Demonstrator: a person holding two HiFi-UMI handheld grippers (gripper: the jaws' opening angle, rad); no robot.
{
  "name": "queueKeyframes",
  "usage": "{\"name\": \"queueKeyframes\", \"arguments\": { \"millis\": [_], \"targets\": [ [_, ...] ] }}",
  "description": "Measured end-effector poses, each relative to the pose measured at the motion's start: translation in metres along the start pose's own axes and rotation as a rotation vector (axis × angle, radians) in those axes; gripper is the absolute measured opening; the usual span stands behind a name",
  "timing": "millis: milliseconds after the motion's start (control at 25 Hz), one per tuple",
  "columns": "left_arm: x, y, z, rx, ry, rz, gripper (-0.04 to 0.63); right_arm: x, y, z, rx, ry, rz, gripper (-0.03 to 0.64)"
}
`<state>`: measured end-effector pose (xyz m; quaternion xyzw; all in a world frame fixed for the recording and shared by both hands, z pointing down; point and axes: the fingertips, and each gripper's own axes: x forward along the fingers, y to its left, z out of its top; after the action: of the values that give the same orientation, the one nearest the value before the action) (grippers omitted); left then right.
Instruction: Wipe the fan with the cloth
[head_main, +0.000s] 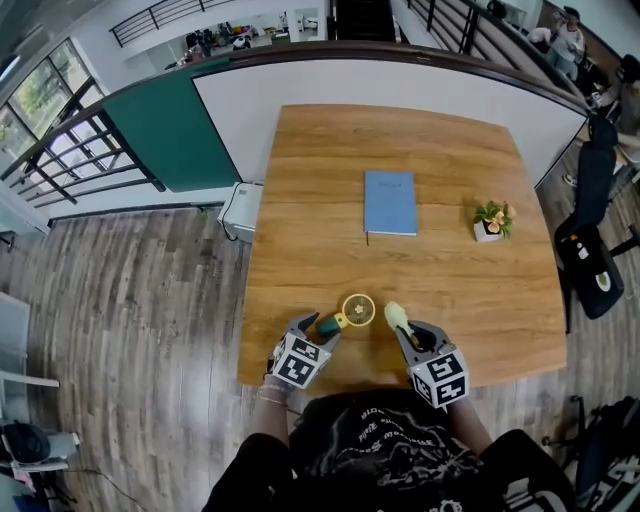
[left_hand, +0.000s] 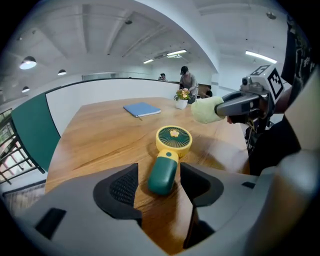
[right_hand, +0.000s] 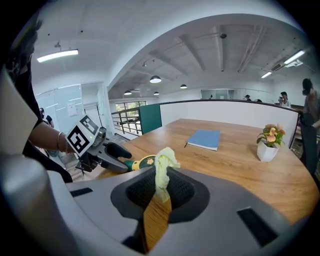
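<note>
A small hand fan (head_main: 352, 311) with a yellow round head and a dark green handle (left_hand: 163, 175) lies flat on the wooden table (head_main: 320, 180), near its front edge. My left gripper (head_main: 320, 326) is open, its two pads on either side of the handle with a gap on each side. In the left gripper view the handle lies between the left gripper's (left_hand: 158, 192) jaws. My right gripper (head_main: 409, 333), just right of the fan head, is shut on a pale yellow-green cloth (right_hand: 162, 170), which sticks up from its jaws. The cloth (head_main: 396, 317) hangs above the table.
A blue notebook (head_main: 390, 202) lies mid-table and a small potted plant (head_main: 491, 220) stands at the right. The table's front edge runs just under both grippers. A black chair (head_main: 590, 250) stands off the right side, a white box (head_main: 240, 210) on the floor at left.
</note>
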<state>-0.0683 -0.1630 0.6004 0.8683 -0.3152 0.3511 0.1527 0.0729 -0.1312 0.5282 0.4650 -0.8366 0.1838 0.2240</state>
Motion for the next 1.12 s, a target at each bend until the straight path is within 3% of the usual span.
{"name": "queueKeyframes", "arguments": {
  "millis": [280, 400, 480, 760, 960, 1120],
  "targets": [
    [0.01, 0.001, -0.017, 0.048, 0.099, -0.029, 0.268, 0.007, 0.0, 0.0, -0.02, 0.035, 0.022, 0.06],
    [0.011, 0.003, -0.018, 0.034, 0.11, -0.047, 0.261, 0.011, 0.005, 0.0, -0.026, 0.052, 0.055, 0.06],
    [0.011, 0.008, -0.016, 0.024, 0.103, -0.038, 0.221, 0.016, 0.01, 0.0, -0.029, 0.063, 0.083, 0.06],
    [0.011, 0.003, -0.018, -0.002, 0.088, -0.002, 0.202, 0.029, 0.024, 0.002, -0.021, 0.086, 0.187, 0.061],
    [0.013, -0.013, -0.012, -0.027, 0.046, -0.01, 0.195, 0.034, 0.05, 0.003, -0.009, 0.155, 0.385, 0.06],
    [0.012, -0.032, -0.008, -0.027, 0.046, -0.004, 0.193, 0.041, 0.086, -0.009, -0.046, 0.314, 0.608, 0.06]
  ]
}}
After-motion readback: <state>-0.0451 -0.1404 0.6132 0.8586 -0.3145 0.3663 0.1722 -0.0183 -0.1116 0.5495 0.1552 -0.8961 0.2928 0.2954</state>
